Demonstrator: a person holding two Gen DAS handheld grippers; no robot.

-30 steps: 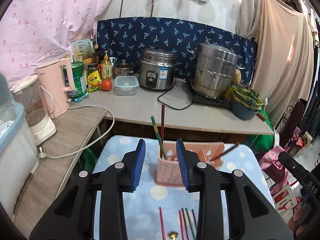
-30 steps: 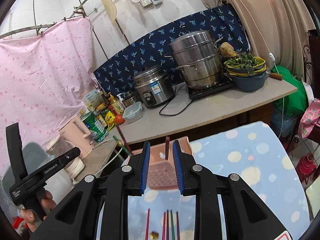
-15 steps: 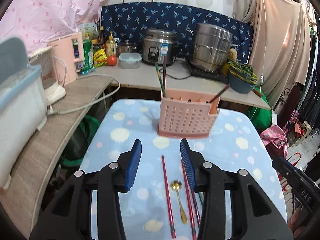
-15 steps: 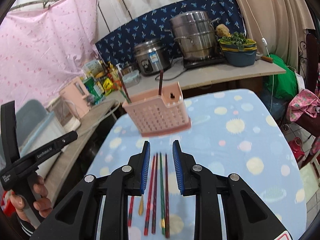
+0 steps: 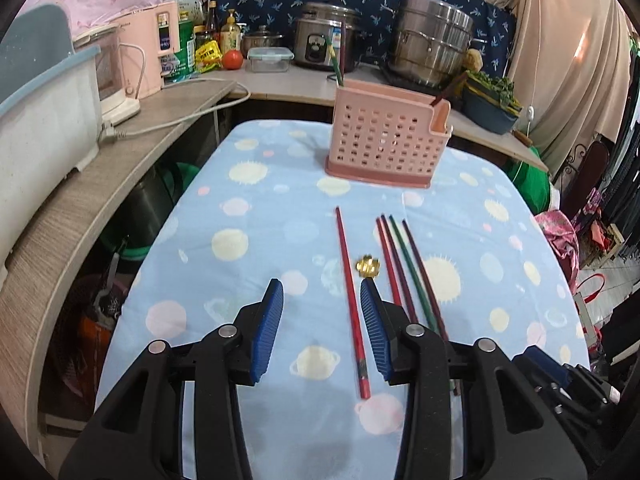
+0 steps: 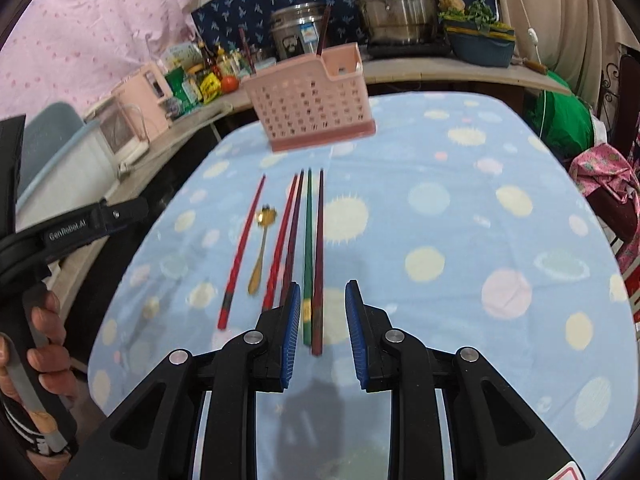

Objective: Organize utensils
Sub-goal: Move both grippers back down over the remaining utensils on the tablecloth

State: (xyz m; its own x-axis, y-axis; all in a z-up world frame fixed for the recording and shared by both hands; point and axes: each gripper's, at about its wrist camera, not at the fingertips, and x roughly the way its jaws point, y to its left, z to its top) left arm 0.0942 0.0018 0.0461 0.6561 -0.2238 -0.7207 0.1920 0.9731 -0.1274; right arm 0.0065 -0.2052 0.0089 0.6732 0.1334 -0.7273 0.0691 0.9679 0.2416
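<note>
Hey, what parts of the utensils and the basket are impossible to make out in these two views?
- Left wrist view: gold spoon handle, hidden behind the left gripper finger.
- Both views: pink perforated utensil basket interior, screened by its walls.
- Right wrist view: purple chopstick near end, behind the right gripper.

5 chopsticks [image 6: 308, 248] + gold spoon [image 6: 260, 248] flat before pink caddy [image 6: 312, 100]

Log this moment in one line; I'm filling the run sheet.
left gripper: open, empty | right gripper: open, over chopsticks | pink holder: upright
</note>
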